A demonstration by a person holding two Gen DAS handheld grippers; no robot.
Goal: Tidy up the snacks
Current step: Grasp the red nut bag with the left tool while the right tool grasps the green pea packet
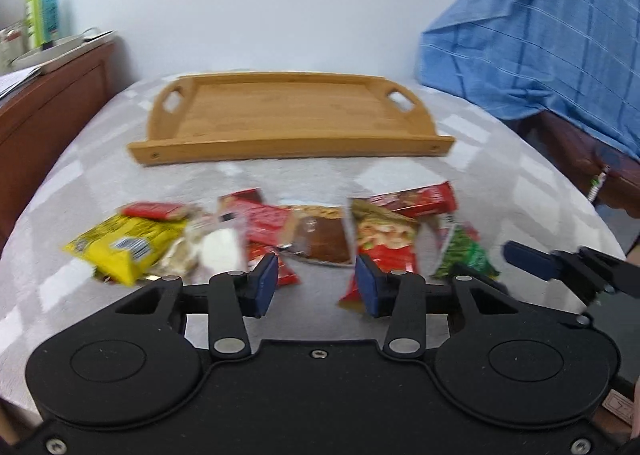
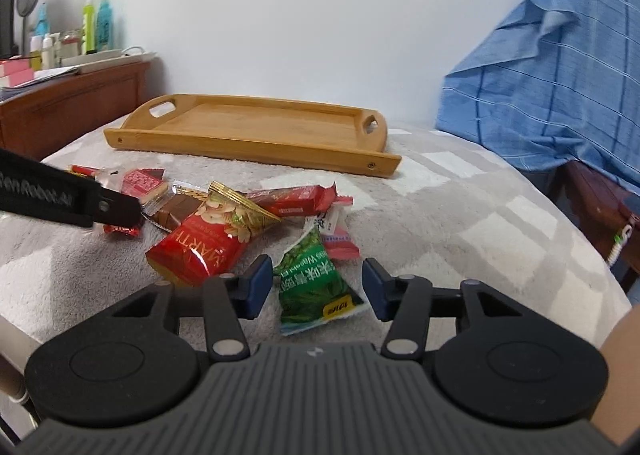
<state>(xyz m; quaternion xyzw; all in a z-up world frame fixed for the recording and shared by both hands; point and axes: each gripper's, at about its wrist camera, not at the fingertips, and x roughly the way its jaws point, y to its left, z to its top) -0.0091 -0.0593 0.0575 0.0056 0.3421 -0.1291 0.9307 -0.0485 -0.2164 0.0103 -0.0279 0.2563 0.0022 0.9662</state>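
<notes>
Evidently the sorting has barely begun: the shallow bamboo tray with cut-out handles [image 1: 292, 146] stands empty at twelve o'clock, far side of the desk, which is covered by a grey-and-white checked fleece cloth [image 1: 472, 191]. Every snack lies loose on the cloth in a scattered row just short of the tray.

The step in hand looks like the first pick. In the right wrist view, the right tool [image 2: 317, 286] hangs low over the crinkled green foil packet with white lettering [image 2: 310, 283]. Its blue pads stand fairly narrow at nine and three o'clock of the packet, with slivers of cloth showing on both sides, so nothing is pinched. The left tool [image 1: 317, 282] is likewise narrow and empty, aimed at the middle of the row. The brown-and-clear wrapper [image 1: 326, 241] sits beyond its tips at twelve o'clock.

Next, I judge, the right tool must settle and press on the green packet, then carry it toward twelve o'clock into the tray.

The snacks are small glossy pouches, overlapping in places. A yellow packet with a barcode [image 1: 120, 247] lies at the nine o'clock end, and a red-and-gold nut pouch [image 2: 200, 245] is at ten o'clock of the green one. A long red bar wrapper [image 2: 296, 201] lies behind it. Slick foil may slip or crumple.
</notes>
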